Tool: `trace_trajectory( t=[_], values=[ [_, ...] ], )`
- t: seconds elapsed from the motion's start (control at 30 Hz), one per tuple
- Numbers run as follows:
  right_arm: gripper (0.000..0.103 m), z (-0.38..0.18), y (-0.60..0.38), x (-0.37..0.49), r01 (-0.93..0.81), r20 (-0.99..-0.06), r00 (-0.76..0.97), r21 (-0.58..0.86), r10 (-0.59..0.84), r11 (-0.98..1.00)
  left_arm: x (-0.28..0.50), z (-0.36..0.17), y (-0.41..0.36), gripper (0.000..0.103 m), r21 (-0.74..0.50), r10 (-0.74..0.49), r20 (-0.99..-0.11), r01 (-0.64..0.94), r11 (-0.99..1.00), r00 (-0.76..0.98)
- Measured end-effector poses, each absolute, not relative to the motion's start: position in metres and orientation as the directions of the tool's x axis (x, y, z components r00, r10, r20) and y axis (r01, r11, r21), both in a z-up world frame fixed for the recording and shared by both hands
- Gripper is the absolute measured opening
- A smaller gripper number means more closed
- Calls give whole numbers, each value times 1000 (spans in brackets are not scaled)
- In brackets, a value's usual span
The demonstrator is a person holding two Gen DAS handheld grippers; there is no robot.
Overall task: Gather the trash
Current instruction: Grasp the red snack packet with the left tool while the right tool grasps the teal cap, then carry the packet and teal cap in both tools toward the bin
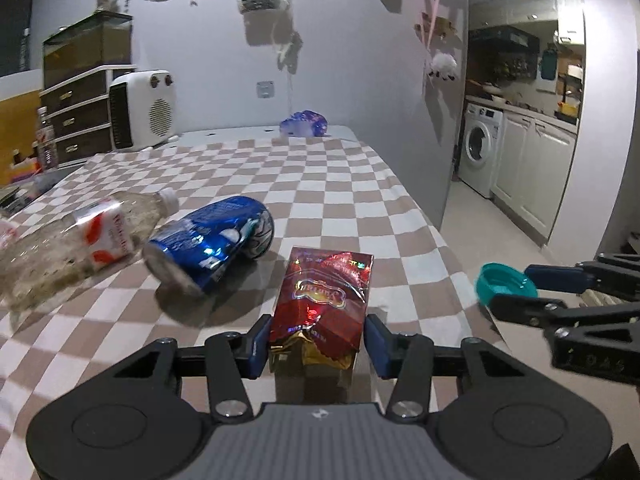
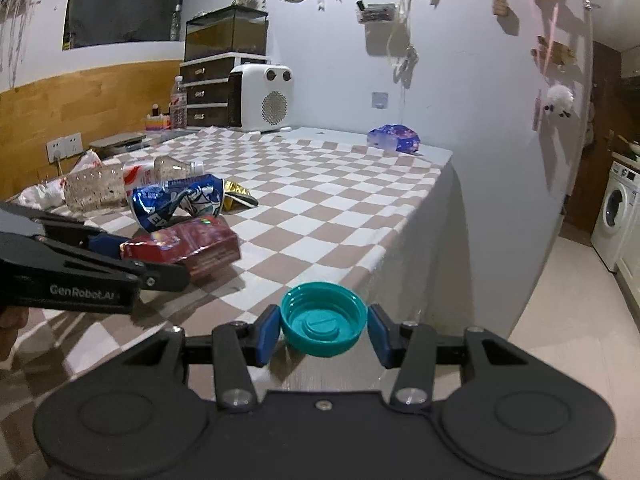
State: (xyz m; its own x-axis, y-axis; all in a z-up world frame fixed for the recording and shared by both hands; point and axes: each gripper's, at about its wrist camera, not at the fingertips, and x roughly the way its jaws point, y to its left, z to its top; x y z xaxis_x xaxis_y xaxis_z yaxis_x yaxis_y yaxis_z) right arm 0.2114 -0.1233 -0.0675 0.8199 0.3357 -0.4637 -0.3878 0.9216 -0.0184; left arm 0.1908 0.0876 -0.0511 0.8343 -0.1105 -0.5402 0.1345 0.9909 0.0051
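Gripping: left gripper (image 1: 318, 338) clamped on red packet (image 1: 324, 300), lifted above checked cloth (image 1: 320, 184).
Holding: right gripper (image 2: 323, 330) pinching teal cap (image 2: 323, 324) between blue pads, hollow side up.
Remaining trash: crushed blue can (image 1: 212, 240) at 10 o'clock from packet; clear bottle (image 1: 80, 240) at 9 o'clock, touching can.
Far end: purple wrapper (image 1: 304, 123) at 12 o'clock.
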Motion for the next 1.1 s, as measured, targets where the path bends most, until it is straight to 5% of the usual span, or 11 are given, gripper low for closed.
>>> trace_trajectory(
  t=[0.53,1.1],
  values=[
    [48,-31,-167,138,-309,-405,870,-3,281,951,124,-16,62,50,4,-110,-494,128,992,863],
    [48,-19,-258,72,-153,-387,911,0,141,988,84,-12,-50,50,-9,-234,-497,264,964,836]
  ],
)
